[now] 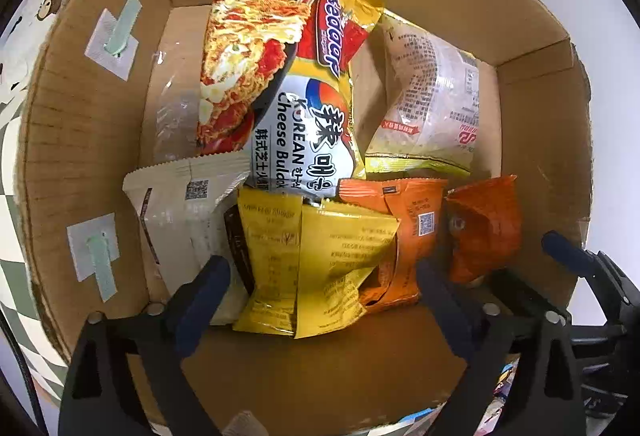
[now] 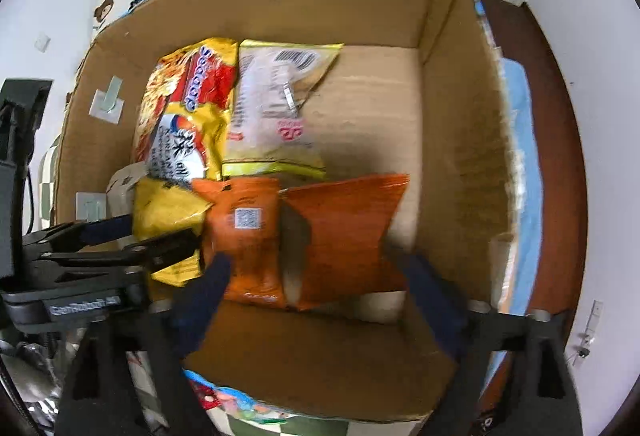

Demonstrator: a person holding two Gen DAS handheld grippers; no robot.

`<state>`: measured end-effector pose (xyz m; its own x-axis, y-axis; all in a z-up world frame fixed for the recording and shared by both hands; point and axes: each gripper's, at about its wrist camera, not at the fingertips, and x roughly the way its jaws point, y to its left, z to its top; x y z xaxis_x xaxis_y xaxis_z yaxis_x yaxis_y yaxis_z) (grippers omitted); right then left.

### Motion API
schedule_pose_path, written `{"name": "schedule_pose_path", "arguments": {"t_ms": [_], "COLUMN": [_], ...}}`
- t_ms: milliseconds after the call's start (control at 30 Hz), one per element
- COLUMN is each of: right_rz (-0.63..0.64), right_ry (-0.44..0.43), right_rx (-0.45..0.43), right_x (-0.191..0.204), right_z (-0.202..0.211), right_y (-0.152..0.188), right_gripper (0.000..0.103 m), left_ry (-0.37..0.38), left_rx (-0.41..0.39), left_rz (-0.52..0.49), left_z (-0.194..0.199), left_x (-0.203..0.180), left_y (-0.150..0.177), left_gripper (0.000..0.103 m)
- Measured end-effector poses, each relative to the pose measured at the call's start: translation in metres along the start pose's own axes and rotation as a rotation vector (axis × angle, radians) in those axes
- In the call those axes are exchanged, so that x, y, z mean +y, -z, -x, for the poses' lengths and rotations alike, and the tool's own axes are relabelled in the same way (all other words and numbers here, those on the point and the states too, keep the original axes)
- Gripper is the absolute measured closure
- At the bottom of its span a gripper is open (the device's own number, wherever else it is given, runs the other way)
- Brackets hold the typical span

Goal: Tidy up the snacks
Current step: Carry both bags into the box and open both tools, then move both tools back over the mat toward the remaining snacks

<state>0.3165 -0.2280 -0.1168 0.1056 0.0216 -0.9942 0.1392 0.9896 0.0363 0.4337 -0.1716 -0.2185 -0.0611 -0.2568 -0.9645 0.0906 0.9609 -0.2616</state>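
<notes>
Left gripper (image 1: 324, 288): jaws wide, astride the yellow packet (image 1: 320, 264), gripping nothing.
Right gripper (image 2: 316, 284): wide, empty, over orange packets (image 2: 344, 232).
Box (image 2: 460, 156): packets lay in rows, saving room.

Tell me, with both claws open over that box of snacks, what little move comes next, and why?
Probably lift both grippers straight up out of the cardboard box. The left gripper stands open around a yellow packet, the right gripper open around two orange packets, neither pressing. The packets seem to lie in the box already.
</notes>
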Motion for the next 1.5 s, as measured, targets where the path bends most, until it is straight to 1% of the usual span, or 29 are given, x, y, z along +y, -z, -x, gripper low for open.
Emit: {"name": "schedule_pose_path", "arguments": {"t_ms": [133, 233, 333, 467, 567, 767, 900, 1100, 1200, 1367, 1500], "right_rz": [-0.004, -0.010, -0.008, -0.013, -0.023, -0.016, -0.010, -0.006, -0.012, -0.007, -0.022], "right_ry": [0.014, 0.009, 0.007, 0.010, 0.007, 0.048, 0.073, 0.091, 0.088, 0.101, 0.077], "right_rx": [-0.010, -0.015, -0.026, -0.050, -0.083, -0.163, -0.236, -0.340, -0.389, -0.462, -0.507], "right_x": [-0.005, -0.005, -0.004, -0.001, -0.003, 0.001, 0.006, 0.016, 0.020, 0.026, 0.029], "right_z": [0.006, 0.014, 0.019, 0.022, 0.029, 0.044, 0.059, 0.085, 0.102, 0.124, 0.144], "right_y": [0.001, 0.004, 0.007, 0.009, 0.013, 0.026, 0.039, 0.061, 0.075, 0.099, 0.122], "right_gripper": [0.009, 0.009, 0.009, 0.009, 0.009, 0.009, 0.009, 0.009, 0.009, 0.009, 0.009], "left_ry": [-0.013, -0.027, -0.052, -0.066, -0.098, -0.132, -0.163, -0.213, -0.219, -0.205, -0.187], "left_rx": [-0.014, -0.030, -0.057, -0.110, -0.172, -0.273, -0.376, -0.513, -0.563, -0.633, -0.692], "left_rz": [-0.015, -0.024, -0.031, -0.029, -0.036, -0.041, -0.056, -0.095, -0.106, -0.106, -0.107], "left_z": [0.010, 0.019, 0.028, 0.044, 0.058, 0.079, 0.086, 0.112, 0.121, 0.142, 0.163], "left_x": [-0.001, 0.000, 0.002, 0.007, 0.015, 0.026, 0.023, 0.012, 0.007, 0.005, 0.003], "left_y": [0.002, 0.005, 0.007, 0.015, 0.023, 0.044, 0.062, 0.090, 0.105, 0.133, 0.159], "left_gripper": [0.007, 0.007, 0.007, 0.007, 0.007, 0.007, 0.007, 0.007, 0.007, 0.007, 0.007]}}
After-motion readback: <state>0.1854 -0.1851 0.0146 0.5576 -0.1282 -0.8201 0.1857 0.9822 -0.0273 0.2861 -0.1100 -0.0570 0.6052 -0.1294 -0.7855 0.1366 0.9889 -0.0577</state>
